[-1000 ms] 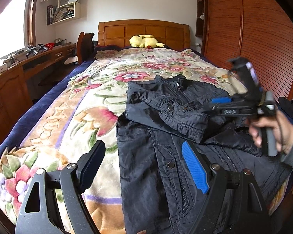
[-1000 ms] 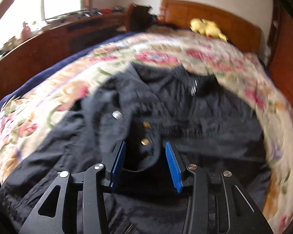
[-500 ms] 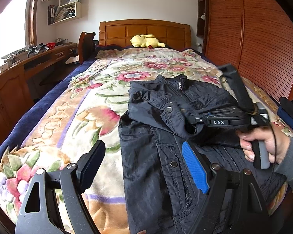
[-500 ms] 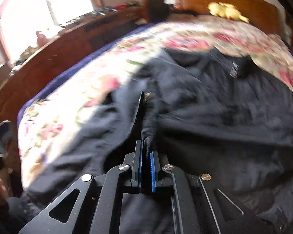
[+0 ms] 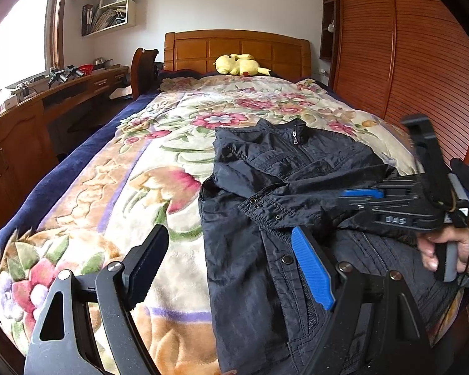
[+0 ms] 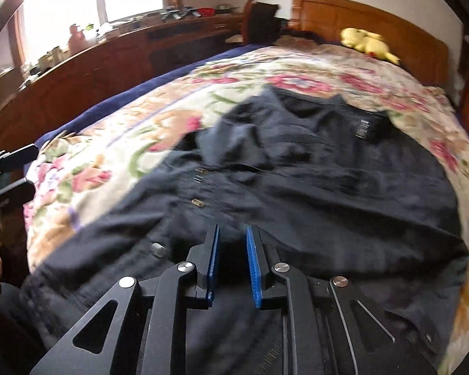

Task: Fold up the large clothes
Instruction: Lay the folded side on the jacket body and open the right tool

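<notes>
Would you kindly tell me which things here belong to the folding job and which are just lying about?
Job: black jacket; floral blanket it lies on; left gripper; right gripper.
Lying about: yellow plush toy; desk clutter; wall shelf.

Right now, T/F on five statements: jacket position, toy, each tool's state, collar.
1. The black jacket lies on the floral blanket. True.
2. The yellow plush toy sits on the jacket. False: it lies apart from it, at the headboard.
3. The left tool stands wide open with nothing gripped. True.
4. The right tool is clamped on a jacket sleeve. False: its jaws are opening, a gap shows between the blue pads, no cloth pinched.
5. The jacket's collar points toward the foot of the bed. False: the collar points toward the headboard.
</notes>
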Demonstrator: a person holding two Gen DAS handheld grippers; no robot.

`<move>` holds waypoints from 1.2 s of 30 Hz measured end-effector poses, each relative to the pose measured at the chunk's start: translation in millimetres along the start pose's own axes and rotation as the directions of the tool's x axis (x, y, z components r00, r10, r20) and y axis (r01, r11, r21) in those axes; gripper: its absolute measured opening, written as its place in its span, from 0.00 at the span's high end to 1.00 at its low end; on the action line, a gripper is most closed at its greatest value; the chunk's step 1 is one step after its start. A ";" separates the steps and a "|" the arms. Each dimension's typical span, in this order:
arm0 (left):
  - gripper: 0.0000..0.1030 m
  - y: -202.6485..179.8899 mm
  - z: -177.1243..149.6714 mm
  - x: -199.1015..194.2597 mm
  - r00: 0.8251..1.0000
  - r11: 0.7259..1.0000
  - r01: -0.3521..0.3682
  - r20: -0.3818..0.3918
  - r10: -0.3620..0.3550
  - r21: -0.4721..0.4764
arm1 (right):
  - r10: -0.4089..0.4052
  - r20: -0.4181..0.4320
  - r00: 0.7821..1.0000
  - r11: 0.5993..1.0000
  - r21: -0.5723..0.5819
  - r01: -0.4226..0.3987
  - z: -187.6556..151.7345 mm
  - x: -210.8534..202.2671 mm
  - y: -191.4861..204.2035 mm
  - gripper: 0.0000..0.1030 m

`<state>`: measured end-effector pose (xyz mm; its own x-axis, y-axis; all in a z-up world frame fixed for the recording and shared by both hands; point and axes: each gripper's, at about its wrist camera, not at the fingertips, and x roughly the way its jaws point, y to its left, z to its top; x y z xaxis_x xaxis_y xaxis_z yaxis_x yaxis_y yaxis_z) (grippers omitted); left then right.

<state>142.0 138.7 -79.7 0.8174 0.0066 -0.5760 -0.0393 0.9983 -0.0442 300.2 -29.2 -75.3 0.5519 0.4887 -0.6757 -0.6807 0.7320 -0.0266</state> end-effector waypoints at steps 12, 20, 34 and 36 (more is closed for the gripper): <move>0.22 -54.5 -1.3 44.6 0.989 0.992 0.121 -0.093 -0.118 0.030 | -0.233 -0.032 0.972 0.967 0.099 0.235 -91.1 -47.8 -54.5 0.60; 0.52 -85.4 0.2 86.0 0.974 0.990 0.141 -0.185 -0.134 0.026 | -0.253 -0.045 0.966 0.947 0.193 0.257 -120.8 -56.2 -81.7 0.59; 0.97 -99.7 -5.1 100.3 0.960 0.991 0.131 -0.256 -0.117 0.037 | -0.262 -0.039 0.964 0.947 0.179 0.265 -157.7 -101.7 -97.5 0.58; 0.97 -101.2 -4.0 83.2 0.962 0.986 0.159 -0.229 -0.146 0.039 | -0.256 -0.034 0.966 0.947 0.192 0.258 -159.4 -109.0 -97.8 0.58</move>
<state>211.7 38.1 -126.4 0.6609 -0.1533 -0.7347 0.1136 0.9881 -0.1039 229.8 -229.7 -116.5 0.6909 0.2683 -0.6713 -0.4101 0.9102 -0.0583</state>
